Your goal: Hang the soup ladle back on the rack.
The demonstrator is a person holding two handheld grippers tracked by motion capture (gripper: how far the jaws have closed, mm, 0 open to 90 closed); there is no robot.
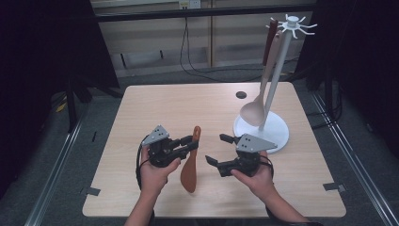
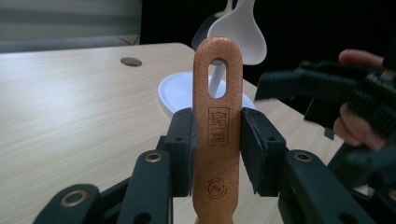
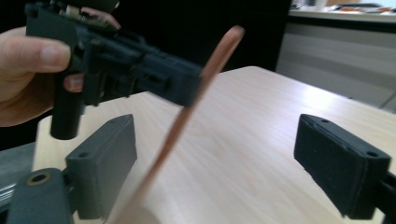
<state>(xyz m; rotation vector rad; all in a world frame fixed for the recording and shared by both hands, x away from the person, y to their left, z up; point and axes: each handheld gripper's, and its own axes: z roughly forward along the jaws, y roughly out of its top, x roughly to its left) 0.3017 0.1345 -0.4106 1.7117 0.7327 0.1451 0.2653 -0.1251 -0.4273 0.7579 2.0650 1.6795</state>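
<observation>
Clamped in left claw (image 2: 217, 144): brown wooden rice paddle with slotted handle (image 2: 217, 116), raised off light wooden tabletop (image 1: 155, 101). Right claw (image 3: 229, 172) wide, empty, beside paddle. White utensil stand (image 1: 277, 80) already bearing pale spoon (image 1: 256, 106). Judged midway: pickup done, hanging outstanding.

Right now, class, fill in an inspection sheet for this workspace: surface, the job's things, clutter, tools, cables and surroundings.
Surface: light wooden table with a round dark hole near the far edge.
Job's things: brown spatula clamped by its handle, slotted end pointing away; white rack stands at far right with a pale spoon and a dark utensil hanging.
Clutter: nothing seen.
Tools: left tool shut on the spatula; right tool wide open, holding nothing, beside the spatula.
Cables: black cable loops from the left tool; wires run along the back wall.
Surroundings: grey floor, dark curtains either side.
</observation>
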